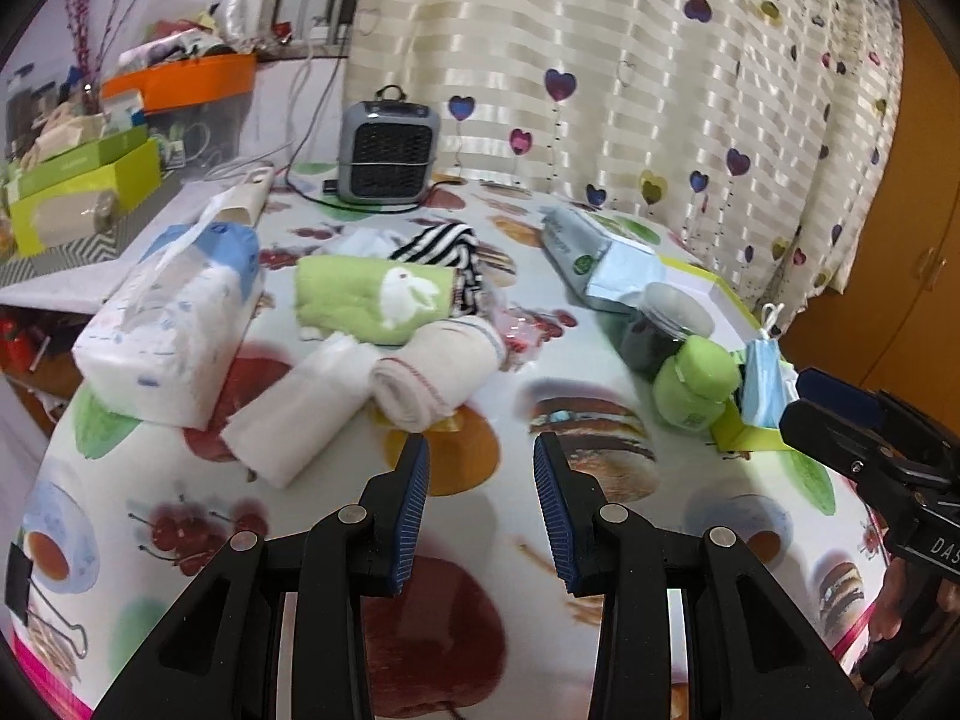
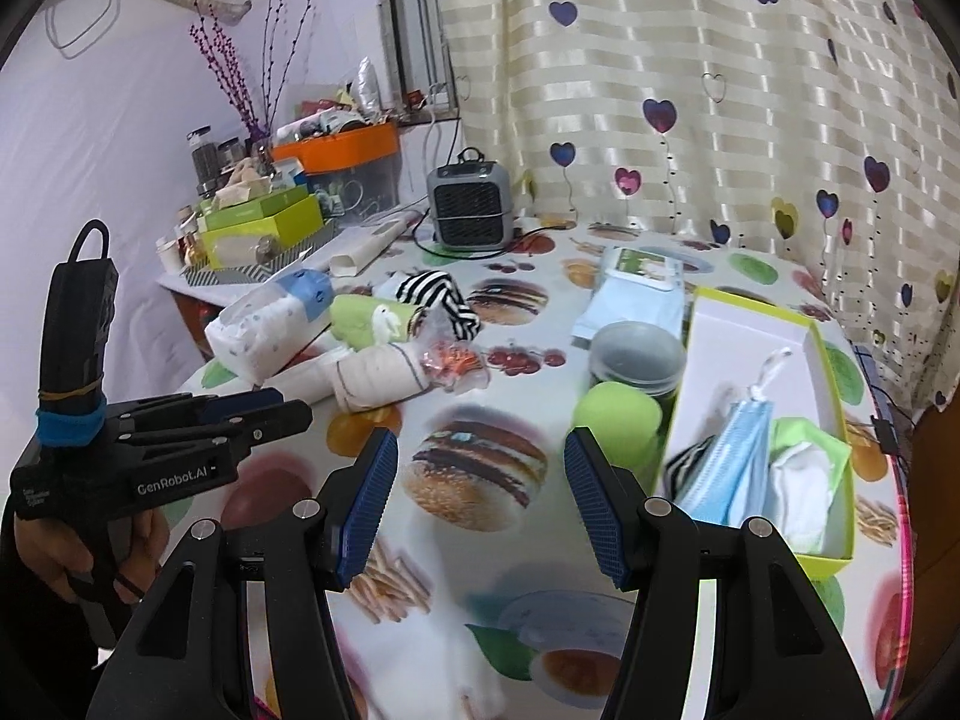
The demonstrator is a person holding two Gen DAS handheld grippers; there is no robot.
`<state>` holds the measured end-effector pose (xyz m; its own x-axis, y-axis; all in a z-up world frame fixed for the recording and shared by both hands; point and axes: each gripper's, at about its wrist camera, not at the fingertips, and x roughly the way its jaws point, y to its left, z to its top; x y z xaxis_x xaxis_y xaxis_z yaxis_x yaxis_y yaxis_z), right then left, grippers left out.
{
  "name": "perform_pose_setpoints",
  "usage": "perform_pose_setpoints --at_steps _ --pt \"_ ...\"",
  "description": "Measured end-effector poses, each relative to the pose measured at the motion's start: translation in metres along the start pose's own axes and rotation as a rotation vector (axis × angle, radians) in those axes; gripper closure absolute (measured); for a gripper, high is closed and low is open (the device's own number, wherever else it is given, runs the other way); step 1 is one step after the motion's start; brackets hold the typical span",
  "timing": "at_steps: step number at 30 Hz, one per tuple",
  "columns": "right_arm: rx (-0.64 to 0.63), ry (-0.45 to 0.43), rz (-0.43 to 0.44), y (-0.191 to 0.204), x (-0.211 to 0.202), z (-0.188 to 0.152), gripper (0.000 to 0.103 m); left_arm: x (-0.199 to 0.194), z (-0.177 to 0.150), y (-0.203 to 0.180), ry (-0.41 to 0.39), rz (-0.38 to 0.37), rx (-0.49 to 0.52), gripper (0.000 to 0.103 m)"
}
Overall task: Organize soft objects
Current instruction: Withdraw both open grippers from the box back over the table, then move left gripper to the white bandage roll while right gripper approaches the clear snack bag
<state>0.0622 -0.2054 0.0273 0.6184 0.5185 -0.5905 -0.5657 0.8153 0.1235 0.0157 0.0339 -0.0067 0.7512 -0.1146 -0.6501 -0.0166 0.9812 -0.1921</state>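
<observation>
Soft rolled cloths, a green rabbit-print towel [image 1: 372, 297] and a cream red-stitched towel [image 1: 435, 381], lie bunched on the food-print tablecloth [image 1: 600, 480] before a heart-patterned curtain [image 1: 630, 72], beside a tissue pack [image 1: 174, 324]. Left gripper [image 1: 482, 483] and right gripper [image 2: 480, 483] both gape wide, holding nothing. A lime-rimmed box [image 2: 831, 360] holds blue masks [image 2: 735, 450].

Our left gripper [image 1: 481, 489] level and forward, fingers [image 1: 414, 492] parted with nothing between, our right gripper [image 2: 480, 501] likewise spread wide, both held side by side
</observation>
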Motion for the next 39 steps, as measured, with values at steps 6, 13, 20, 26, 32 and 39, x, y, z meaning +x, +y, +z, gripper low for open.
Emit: perform_pose_setpoints --at_steps 6,13,20,26,32,39 --pt "0.002 0.021 0.009 0.006 0.010 0.002 0.044 0.004 0.002 0.014 0.003 0.022 -0.006 0.068" --pt "-0.008 0.050 0.013 0.011 0.028 0.008 0.044 0.012 0.006 0.022 0.009 0.005 -0.005 0.068" --pt "-0.010 0.064 0.026 0.016 0.052 0.021 0.044 0.023 0.015 0.029 0.011 0.000 -0.009 0.068" --pt "0.005 0.087 0.047 0.021 0.084 0.036 0.044 0.029 0.021 0.037 0.004 -0.007 -0.023 0.067" --pt "0.046 0.128 0.070 0.019 0.123 0.049 0.044 0.034 0.027 0.045 -0.004 -0.015 -0.028 0.067" --pt "0.073 0.182 0.060 0.014 0.164 0.061 0.044 0.044 0.035 0.053 -0.005 -0.020 -0.038 0.066"
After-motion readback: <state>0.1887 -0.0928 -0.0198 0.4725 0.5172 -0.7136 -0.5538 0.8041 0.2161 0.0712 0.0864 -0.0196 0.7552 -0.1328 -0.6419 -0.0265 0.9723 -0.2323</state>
